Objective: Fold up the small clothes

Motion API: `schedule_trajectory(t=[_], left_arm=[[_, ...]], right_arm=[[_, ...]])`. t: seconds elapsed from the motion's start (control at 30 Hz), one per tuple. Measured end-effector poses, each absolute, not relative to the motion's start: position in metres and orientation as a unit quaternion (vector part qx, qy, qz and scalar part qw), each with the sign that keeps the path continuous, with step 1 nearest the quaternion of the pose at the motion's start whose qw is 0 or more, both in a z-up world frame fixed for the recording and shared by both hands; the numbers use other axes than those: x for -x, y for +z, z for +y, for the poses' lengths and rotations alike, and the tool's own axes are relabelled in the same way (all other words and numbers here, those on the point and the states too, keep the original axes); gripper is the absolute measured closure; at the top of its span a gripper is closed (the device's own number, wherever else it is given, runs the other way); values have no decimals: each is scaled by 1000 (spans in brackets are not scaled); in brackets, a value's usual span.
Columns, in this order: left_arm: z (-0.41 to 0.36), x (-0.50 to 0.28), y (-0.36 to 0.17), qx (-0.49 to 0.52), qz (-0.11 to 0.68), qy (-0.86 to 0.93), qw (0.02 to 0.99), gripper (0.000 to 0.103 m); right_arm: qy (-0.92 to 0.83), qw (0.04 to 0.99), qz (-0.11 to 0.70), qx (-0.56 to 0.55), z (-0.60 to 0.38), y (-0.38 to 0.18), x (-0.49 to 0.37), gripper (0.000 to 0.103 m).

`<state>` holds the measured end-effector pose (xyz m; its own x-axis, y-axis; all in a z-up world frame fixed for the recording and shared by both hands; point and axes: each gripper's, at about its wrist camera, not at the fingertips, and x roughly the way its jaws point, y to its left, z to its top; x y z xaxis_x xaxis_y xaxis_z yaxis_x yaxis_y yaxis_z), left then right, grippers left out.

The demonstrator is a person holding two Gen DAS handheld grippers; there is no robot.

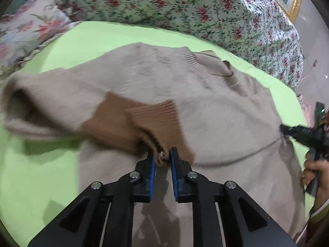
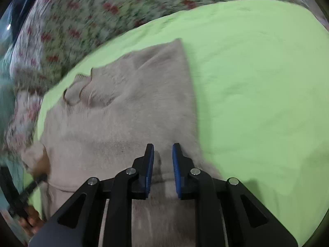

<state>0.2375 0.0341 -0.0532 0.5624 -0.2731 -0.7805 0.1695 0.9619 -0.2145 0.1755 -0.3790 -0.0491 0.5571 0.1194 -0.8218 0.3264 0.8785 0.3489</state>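
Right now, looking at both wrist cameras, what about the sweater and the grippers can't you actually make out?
- Sweater hem: cut off at the bottom edge behind the gripper bodies in both views.
- Brown cuff: motion-blurred in the left wrist view, and its tip is hidden between the left gripper fingers.
- Right gripper: whether it pinches any fabric is unclear.
- Floral bedspread: smeared by motion in the right wrist view.

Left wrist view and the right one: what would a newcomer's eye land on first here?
The beige sweater spread on the lime-green sheet fills both views. Next is its brown cuff, pulled across the sweater's body and pinched in the left gripper. The right gripper sits over the sweater's right side with fabric between its fingers; whether it grips is unclear. A floral quilt lies beyond the sheet.
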Motion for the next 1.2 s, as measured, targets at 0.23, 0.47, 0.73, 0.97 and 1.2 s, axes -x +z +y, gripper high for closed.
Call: schedule_trajectory(t=[0.23,0.47,0.73,0.97,1.2], left_arm=[[81,-213,-15,85,424,-109,895,48],[98,-265,-27,127,466,-80,872,46],[105,-298,-50,144,481,-58,863,90],[107,-288,-22,163,433,-69,884,99],[63,-261,55,202,339,-164,904,99]], right_arm=[[-3,867,441,-231,-326,-21,-137,55],[61,848,463,-252,-271,-30,-124,55],[63,836,478,-263,-264,-40,-116,55],[59,836,470,-278,-270,-41,-111,55],[65,840,453,-290,-273,-32,-100,55]])
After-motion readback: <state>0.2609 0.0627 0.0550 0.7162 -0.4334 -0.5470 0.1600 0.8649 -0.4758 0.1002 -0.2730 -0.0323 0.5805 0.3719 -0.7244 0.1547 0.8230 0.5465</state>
